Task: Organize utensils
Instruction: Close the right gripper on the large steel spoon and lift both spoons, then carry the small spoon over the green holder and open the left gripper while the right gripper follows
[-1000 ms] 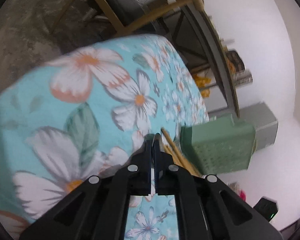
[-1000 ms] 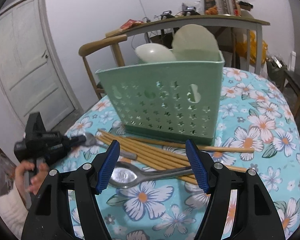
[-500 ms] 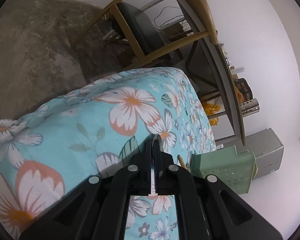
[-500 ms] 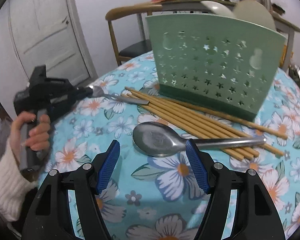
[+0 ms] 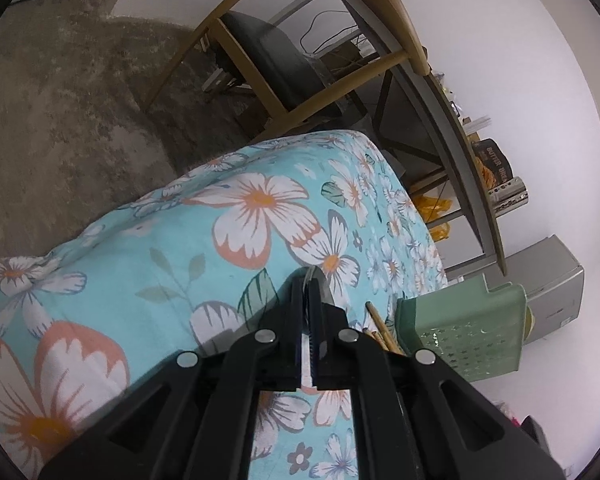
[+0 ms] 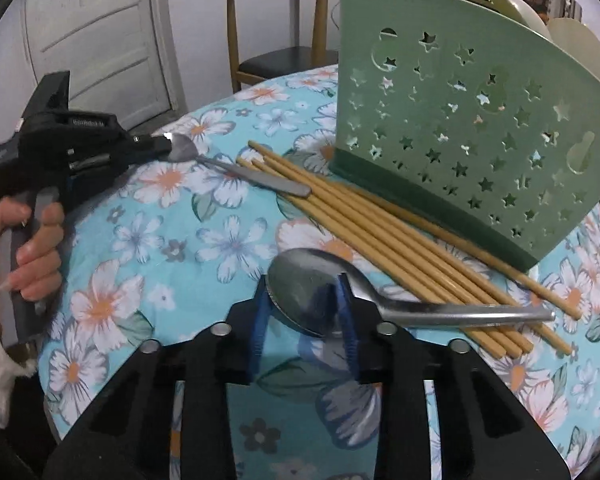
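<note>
right tool — jaws just closing round large spoon bowl on table | left tool clamped on small spoon | rack next

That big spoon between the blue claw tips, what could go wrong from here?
The right claw has just been closing across the big spoon's rounded bowl, so smooth metal might slip out. Its handle lies over the chopsticks, so lifting could drag or scatter them. The left claw pinches the small spoon only at the bowl's edge, so its long handle might swing or drop.
</note>
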A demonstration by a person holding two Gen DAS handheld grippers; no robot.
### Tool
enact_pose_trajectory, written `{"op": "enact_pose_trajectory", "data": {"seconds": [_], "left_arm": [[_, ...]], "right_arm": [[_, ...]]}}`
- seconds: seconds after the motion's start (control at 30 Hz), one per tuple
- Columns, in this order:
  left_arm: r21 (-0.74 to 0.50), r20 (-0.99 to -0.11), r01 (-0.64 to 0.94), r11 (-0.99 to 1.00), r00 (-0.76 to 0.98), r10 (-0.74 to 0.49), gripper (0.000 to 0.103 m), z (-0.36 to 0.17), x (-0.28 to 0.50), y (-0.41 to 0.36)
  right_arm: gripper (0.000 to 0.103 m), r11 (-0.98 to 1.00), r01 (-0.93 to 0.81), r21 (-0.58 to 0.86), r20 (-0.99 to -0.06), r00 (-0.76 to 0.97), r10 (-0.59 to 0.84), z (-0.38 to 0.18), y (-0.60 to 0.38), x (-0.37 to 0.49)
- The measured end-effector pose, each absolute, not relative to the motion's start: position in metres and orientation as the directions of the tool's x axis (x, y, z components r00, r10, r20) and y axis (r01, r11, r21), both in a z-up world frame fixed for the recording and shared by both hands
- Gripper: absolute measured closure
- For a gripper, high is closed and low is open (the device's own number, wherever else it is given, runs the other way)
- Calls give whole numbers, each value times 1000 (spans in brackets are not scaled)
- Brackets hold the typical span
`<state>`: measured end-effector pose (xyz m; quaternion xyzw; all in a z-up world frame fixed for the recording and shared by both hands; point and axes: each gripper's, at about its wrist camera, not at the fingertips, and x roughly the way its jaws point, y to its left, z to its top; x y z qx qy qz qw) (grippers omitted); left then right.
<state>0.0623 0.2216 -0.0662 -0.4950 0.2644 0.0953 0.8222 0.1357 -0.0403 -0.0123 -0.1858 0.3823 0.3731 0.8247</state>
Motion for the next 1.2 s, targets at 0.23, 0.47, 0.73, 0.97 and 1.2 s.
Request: {"op": "enact_pose_trajectory", "data": {"seconds": [0.23, 0.47, 0.73, 0.97, 1.2], "left_arm": [[-752, -534, -420, 509, 840, -96, 100, -65, 64, 219], [-728, -543, -427, 536, 837, -72, 100, -60, 64, 214], [-654, -546, -395, 645, 837, -41, 101, -39, 65, 203], [-555, -488, -294, 778, 872, -19, 101, 10, 49, 183], [-482, -471, -220, 848, 881, -40, 101, 56, 53, 157]], "right_arm": [[97, 721, -692, -36, -692, 538, 481, 7, -49, 136], [99, 790, -608, 81, -628, 584, 514, 37, -88, 147], [102, 841, -485, 238, -533, 658, 531, 81, -143, 156], [102, 839, -436, 326, -467, 697, 543, 113, -171, 164], [102, 805, -457, 379, -421, 689, 590, 135, -183, 168]]}}
